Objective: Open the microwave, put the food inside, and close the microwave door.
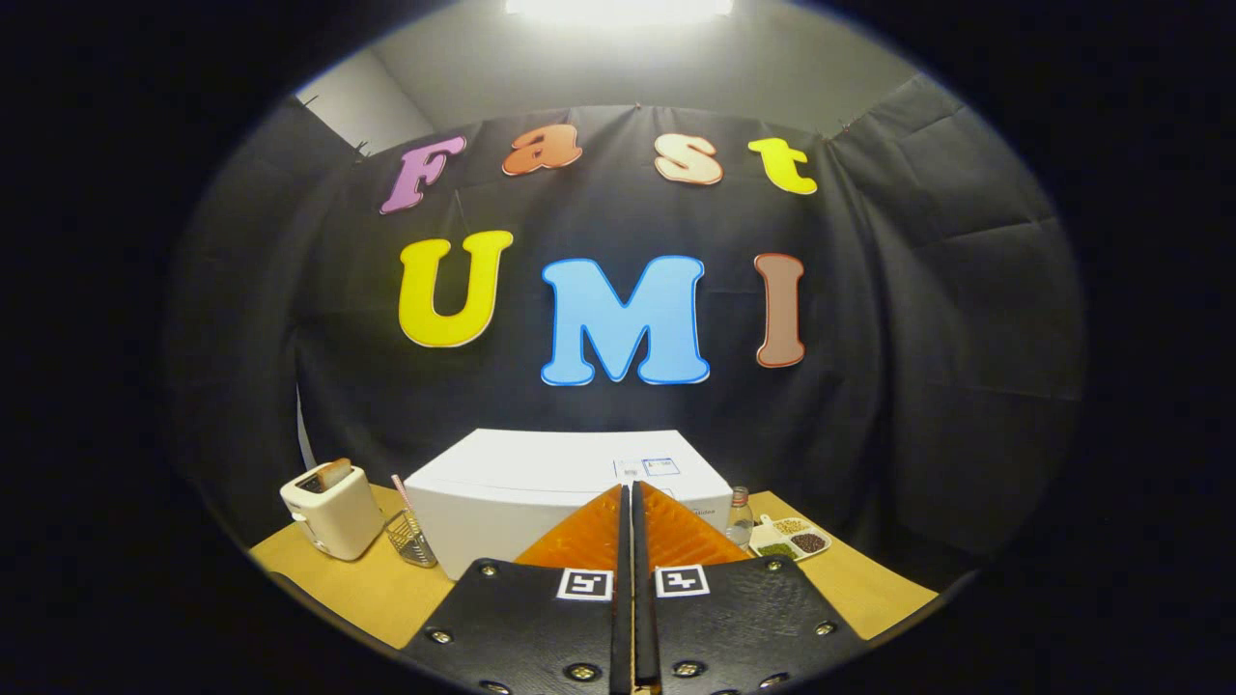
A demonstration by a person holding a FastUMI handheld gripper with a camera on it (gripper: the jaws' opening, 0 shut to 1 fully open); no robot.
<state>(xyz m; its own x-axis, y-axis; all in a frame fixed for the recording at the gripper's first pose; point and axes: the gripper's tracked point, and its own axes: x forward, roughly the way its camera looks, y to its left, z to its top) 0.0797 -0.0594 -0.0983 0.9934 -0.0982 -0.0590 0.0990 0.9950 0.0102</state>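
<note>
Hovering w/ gripper (632, 497) fingers pressed together, holding nothing, just short of the white microwave (541, 483) (door not yet opened, I'd judge); next: spread fingers, find the door edge.

I see a wooden table (367, 589) carrying a white microwave (541, 483), a toaster (331, 509), a wire holder (413, 541), a bottle (740, 516) and a sectioned dish (794, 541).

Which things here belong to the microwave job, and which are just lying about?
For the job: microwave; gripper, fingers closed together, holding nothing, just before the microwave.

Lying about: toaster, wire holder, bottle, divided snack dish, table.
</note>
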